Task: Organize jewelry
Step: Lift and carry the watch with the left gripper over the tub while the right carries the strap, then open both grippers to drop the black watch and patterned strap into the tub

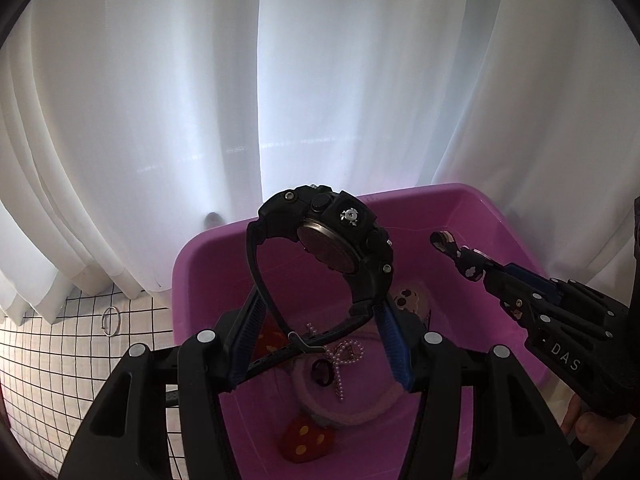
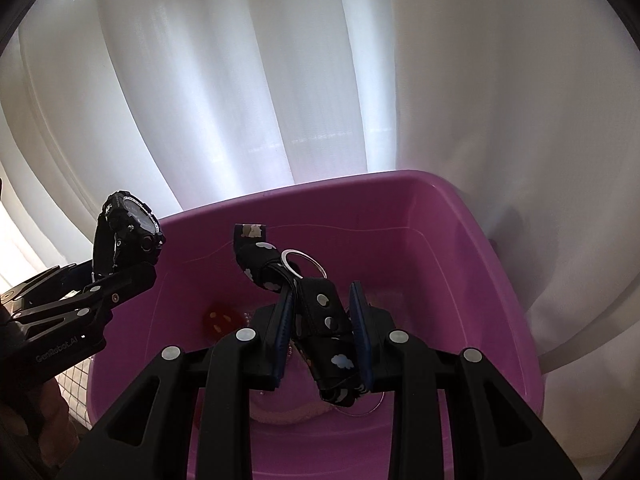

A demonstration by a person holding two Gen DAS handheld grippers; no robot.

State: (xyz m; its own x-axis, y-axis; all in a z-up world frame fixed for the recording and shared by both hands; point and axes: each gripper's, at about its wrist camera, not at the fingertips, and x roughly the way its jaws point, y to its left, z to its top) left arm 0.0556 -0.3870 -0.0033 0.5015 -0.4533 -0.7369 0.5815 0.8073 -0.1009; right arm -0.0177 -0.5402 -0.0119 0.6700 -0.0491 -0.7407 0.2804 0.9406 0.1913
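Observation:
My left gripper (image 1: 318, 302) is shut on the strap of a chunky black wristwatch (image 1: 340, 236), whose case stands up above the purple tub (image 1: 472, 200). The same watch (image 2: 128, 228) shows at the left in the right wrist view. My right gripper (image 2: 320, 300) is shut on a black fabric strap (image 2: 320, 320) printed with white clouds; a silver ring (image 2: 298, 260) hangs at its top. That strap (image 1: 464, 258) pokes out of the right gripper over the tub. On the tub's floor lie a pearl bead chain (image 1: 344, 356), a dark ring (image 1: 322, 372) and red felt pieces (image 1: 306, 440).
White curtains (image 1: 280, 80) hang right behind the tub. A white cloth with a black grid (image 1: 60, 344) covers the table to the left, with a metal ring (image 1: 110, 320) lying on it. A person's hand (image 1: 592, 432) holds the right gripper.

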